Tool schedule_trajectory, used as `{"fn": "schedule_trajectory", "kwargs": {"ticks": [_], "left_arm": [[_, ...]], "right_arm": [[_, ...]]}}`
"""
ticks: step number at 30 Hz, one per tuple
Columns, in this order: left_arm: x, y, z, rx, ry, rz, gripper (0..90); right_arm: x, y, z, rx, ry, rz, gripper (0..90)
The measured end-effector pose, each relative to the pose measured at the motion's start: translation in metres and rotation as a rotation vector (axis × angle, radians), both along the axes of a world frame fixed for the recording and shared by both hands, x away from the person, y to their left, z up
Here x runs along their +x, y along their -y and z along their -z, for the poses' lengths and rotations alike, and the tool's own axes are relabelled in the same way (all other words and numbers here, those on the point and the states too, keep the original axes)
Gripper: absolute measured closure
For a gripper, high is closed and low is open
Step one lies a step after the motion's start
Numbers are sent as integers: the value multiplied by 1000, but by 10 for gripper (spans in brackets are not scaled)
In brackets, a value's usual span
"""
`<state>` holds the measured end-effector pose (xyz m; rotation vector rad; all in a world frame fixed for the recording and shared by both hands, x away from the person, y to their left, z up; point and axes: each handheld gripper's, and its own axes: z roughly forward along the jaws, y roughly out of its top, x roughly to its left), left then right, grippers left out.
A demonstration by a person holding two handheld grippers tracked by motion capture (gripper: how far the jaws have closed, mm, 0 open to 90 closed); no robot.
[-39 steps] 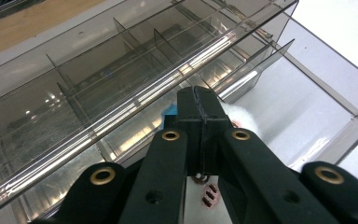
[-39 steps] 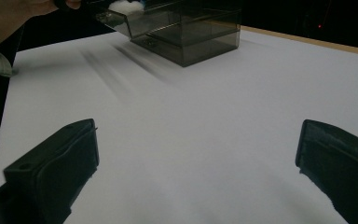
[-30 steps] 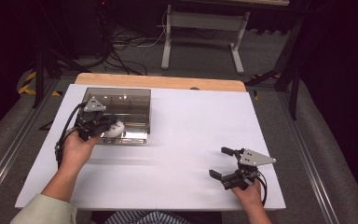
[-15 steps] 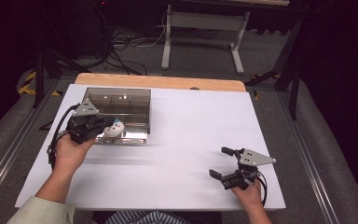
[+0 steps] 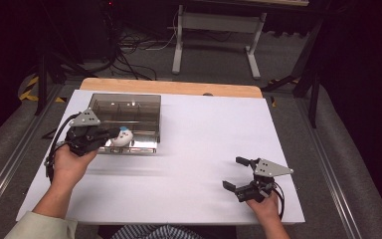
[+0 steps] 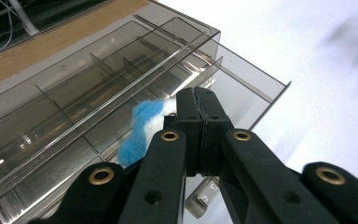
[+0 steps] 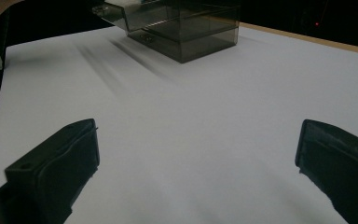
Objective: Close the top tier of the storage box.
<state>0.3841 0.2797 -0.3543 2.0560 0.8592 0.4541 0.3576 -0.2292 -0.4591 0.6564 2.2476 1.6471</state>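
Note:
A smoky clear plastic compartment box (image 5: 124, 97) sits at the table's back left. A small fluffy blue and white thing (image 5: 123, 135) lies at the box's front edge. My left gripper (image 5: 110, 133) points at it from the left. In the left gripper view its jaws (image 6: 198, 100) are pressed together with a bare seam between them. The blue and white thing (image 6: 142, 126) shows just behind and to the left of them, over the box's dividers (image 6: 242, 60). My right gripper (image 5: 233, 173) rests open at the front right, with nothing but white tabletop between its fingers (image 7: 196, 140).
The white table top (image 5: 204, 134) stretches between the two hands, with a wooden strip along its far edge. The box (image 7: 191, 42) stands far ahead in the right gripper view. Cables and a metal stand are on the dark floor beyond the table.
My left hand has drawn back a little to the left while the blue and white thing stayed at the box's front edge. The right hand has kept still.

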Motion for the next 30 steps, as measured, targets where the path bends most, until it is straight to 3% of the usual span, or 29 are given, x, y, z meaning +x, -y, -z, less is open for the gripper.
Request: {"fn": "schedule_trajectory", "kwargs": {"ticks": [6,9,10,12,13,14,15,16,21,25,30], "left_arm": [[-5,-5,-2,-9,0,13,899],[-9,-8,-1,-3,8,19,900],[-9,-8,-1,-3,8,19,900],[-12,-9,0,-3,8,24,900],[-13,-10,0,3,6,26,900],[-14,-11,0,9,13,25,900],[-17,-13,0,-1,13,26,900],[-17,-13,0,-1,13,26,900],[-24,-17,-2,-16,12,37,899],[-28,-20,-2,-12,20,44,900],[-33,-24,0,-5,21,38,899]], "right_arm": [[0,0,-3,-33,0,21,44],[-1,-2,-8,-81,-3,39,176],[-1,-2,-8,-81,-3,39,176],[-3,-2,-10,-102,-4,45,288],[-5,-3,-14,-105,-12,41,431],[-5,-3,-14,-105,-12,41,431],[-7,-5,-18,-120,-9,41,547],[-7,-5,-18,-120,-9,41,547],[-9,-11,-22,-141,-42,23,900],[-10,-21,-26,-190,-39,13,900],[-8,-38,-34,-198,-33,-8,900]]}}
